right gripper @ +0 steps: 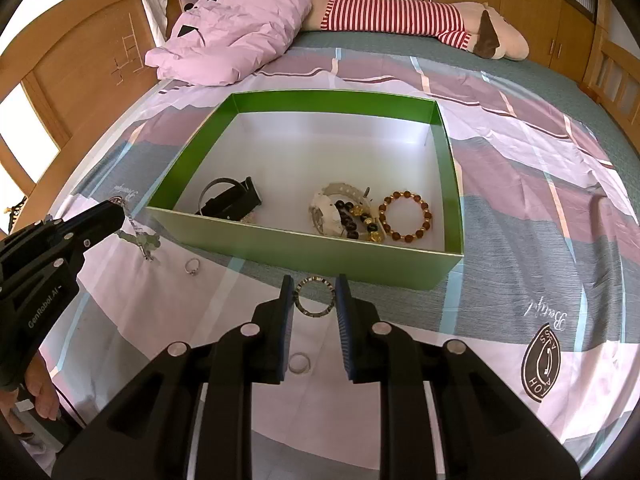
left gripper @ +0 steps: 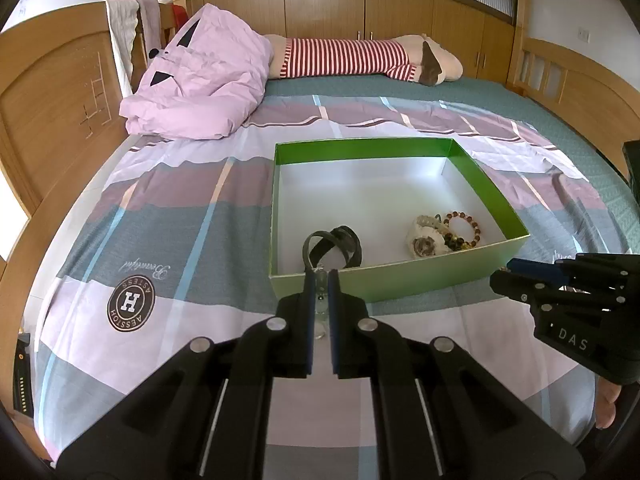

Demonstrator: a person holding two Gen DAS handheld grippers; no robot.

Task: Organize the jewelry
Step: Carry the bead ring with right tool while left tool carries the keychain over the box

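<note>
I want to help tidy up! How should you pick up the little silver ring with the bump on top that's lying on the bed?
The small silver ring lies nearly flat on the bedsheet, in front of the green box. Probably best to bring a hand-held gripper straight down from above and pinch across the thin band, one finger on each outer side, avoiding the raised setting, which could slip.

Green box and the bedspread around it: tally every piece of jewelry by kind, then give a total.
Watches: 2, black watch and white watch, in the green box.
Bead bracelets: 2, brown bracelet and black-and-gold bracelet, in the box.
Bangles: 1, patterned bangle between the right gripper fingers.
Rings: 2, ring and band ring.
Chains: 1, silver chain held by the left gripper.
Total: 8
</note>
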